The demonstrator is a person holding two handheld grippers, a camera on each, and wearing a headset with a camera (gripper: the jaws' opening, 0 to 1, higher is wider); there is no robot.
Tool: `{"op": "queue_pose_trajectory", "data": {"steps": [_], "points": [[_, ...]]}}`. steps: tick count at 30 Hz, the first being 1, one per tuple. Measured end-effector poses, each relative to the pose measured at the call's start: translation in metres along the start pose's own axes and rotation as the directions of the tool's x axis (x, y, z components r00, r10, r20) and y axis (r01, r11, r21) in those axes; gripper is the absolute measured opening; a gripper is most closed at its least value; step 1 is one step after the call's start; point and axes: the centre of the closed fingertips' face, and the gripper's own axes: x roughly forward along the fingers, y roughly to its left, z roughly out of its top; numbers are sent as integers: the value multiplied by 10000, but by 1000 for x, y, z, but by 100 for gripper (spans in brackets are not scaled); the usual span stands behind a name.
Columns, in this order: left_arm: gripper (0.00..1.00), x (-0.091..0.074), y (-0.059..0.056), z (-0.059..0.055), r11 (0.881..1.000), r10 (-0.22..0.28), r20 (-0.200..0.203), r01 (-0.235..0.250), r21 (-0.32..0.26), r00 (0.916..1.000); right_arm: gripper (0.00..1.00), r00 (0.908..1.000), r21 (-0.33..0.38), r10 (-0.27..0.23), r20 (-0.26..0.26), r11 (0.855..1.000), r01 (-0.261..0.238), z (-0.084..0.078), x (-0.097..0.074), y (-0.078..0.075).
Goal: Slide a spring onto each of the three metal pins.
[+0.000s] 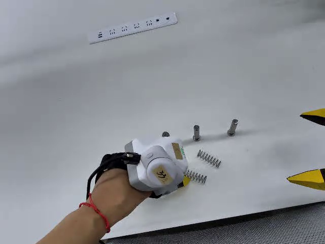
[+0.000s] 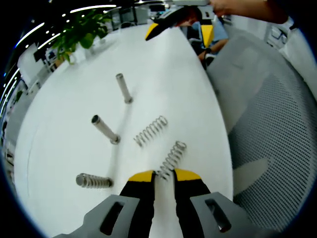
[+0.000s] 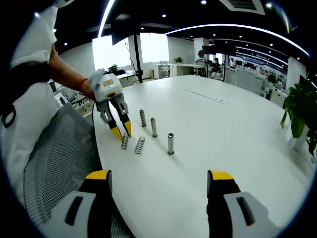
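Note:
Three metal pins stand on the white table (image 1: 76,101). The nearest pin (image 2: 94,181) carries a spring; the middle pin (image 2: 105,129) and the far pin (image 2: 123,88) are bare. Two loose springs lie flat: one (image 2: 151,131) by the pins, the other (image 2: 172,157) with its near end between my left gripper's yellow tips. My left gripper (image 2: 165,174) is closed narrowly on that spring's end, at the table's front edge (image 1: 185,179). My right gripper (image 3: 159,174) is wide open and holds nothing; its tips show at the right edge of the head view (image 1: 311,147).
A white power strip (image 1: 133,27) lies at the far side of the table. A grey mesh chair (image 2: 267,129) sits just past the table's front edge. A potted plant (image 2: 81,37) stands beyond the table.

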Motion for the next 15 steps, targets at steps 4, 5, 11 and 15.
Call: {"op": "queue_pose_trajectory", "data": {"steps": [4, 5, 11, 15], "points": [[15, 0, -2, -1, 10000, -23, -58, 23, 56, 10000, 79, 10000, 17, -24, 17, 10000, 24, 0, 0, 0], [15, 0, -2, -2, 10000, -33, -70, 34, 63, 10000, 79, 10000, 26, -19, 25, 10000, 19, 0, 0, 1], [15, 0, -3, -3, 9997, -89, -166, 92, 206, 9998, 79, 10000, 49, -22, 39, 10000, 21, 0, 1, 1], [18, 1, -5, -3, 9982, -137, -250, 152, 586, 9996, 79, 10000, 83, -47, 57, 10000, 47, -1, 1, 1]]}}
